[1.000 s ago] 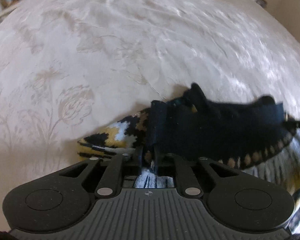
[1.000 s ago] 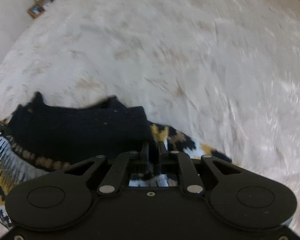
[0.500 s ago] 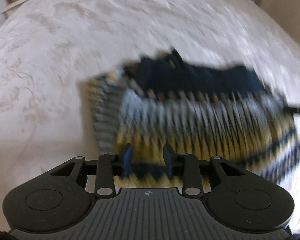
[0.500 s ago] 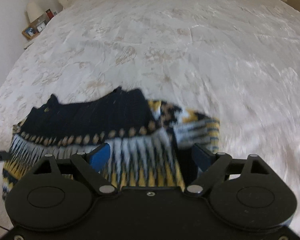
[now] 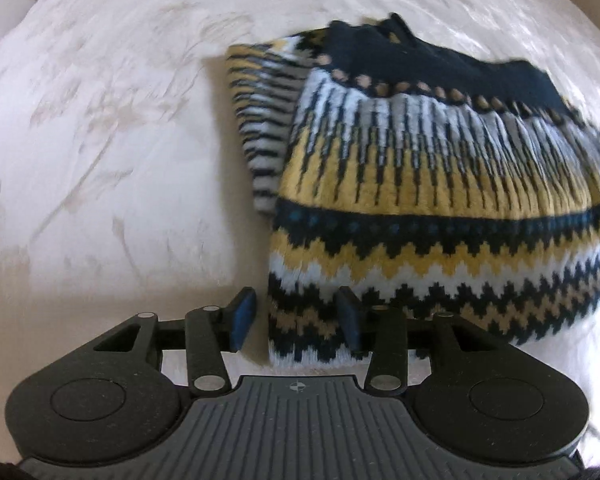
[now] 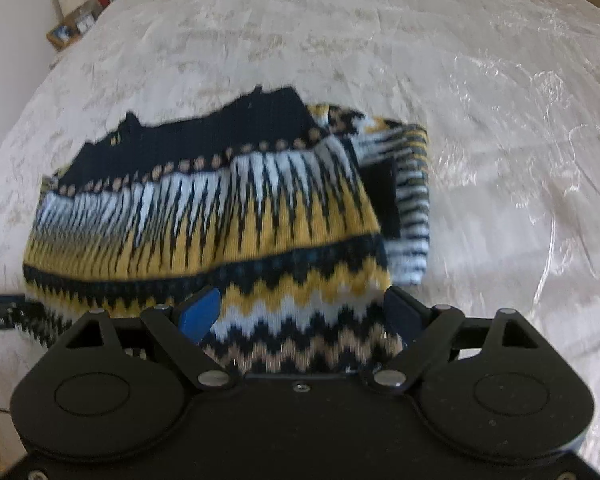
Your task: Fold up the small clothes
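The sweater (image 5: 440, 200) lies folded on the bedspread (image 5: 100, 160). Left gripper (image 5: 296, 320): jaws have just been opening, released, straddling the hem corner. Right gripper (image 6: 300, 312): spread wide, holding nothing. Only the right view shows a nightstand (image 6: 76, 24).

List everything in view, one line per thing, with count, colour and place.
sweater: one, navy, yellow, white and tan knit pattern, lying folded on the bedspread, a sleeve sticking out at each side.
bedspread: one, cream with a faint floral pattern, covering the whole bed.
shelf clutter: a few small items, mixed colours, past the bed's far left corner in the right wrist view; too small to name.
left gripper: one, black with blue pads, open over the sweater's hem corner.
right gripper: one, black with blue pads, wide open over the hem.
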{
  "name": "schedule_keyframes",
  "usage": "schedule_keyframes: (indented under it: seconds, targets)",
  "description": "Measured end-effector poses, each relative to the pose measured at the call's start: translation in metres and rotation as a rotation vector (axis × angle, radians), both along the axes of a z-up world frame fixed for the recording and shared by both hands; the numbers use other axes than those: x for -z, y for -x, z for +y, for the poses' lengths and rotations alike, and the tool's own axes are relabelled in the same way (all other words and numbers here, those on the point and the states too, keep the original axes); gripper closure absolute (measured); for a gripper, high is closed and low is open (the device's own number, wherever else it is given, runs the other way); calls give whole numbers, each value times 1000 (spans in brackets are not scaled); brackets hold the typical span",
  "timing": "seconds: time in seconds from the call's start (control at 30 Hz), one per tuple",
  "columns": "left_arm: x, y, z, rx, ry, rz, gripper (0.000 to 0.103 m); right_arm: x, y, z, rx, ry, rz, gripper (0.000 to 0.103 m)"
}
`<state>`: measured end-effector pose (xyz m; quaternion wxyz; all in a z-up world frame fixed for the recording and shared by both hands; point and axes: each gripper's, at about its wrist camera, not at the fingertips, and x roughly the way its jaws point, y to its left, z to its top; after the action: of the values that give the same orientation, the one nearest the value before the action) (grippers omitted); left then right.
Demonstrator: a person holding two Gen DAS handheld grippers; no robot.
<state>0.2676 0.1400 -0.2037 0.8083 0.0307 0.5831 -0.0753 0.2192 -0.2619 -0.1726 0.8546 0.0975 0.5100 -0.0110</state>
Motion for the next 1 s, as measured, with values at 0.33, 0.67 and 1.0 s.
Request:
schedule_keyframes:
  seconds: [0.33, 0.67, 1.0]
  targets:
    - [0, 7, 2, -42, 4, 8, 56, 32, -7, 32, -94, 116, 129, 9]
    - [0, 19, 8, -97, 50, 26, 24, 35, 11, 14, -97, 61, 107, 4]
    - [0, 55, -9, -96, 101, 72, 9, 32, 28, -8, -116, -53, 73, 1]
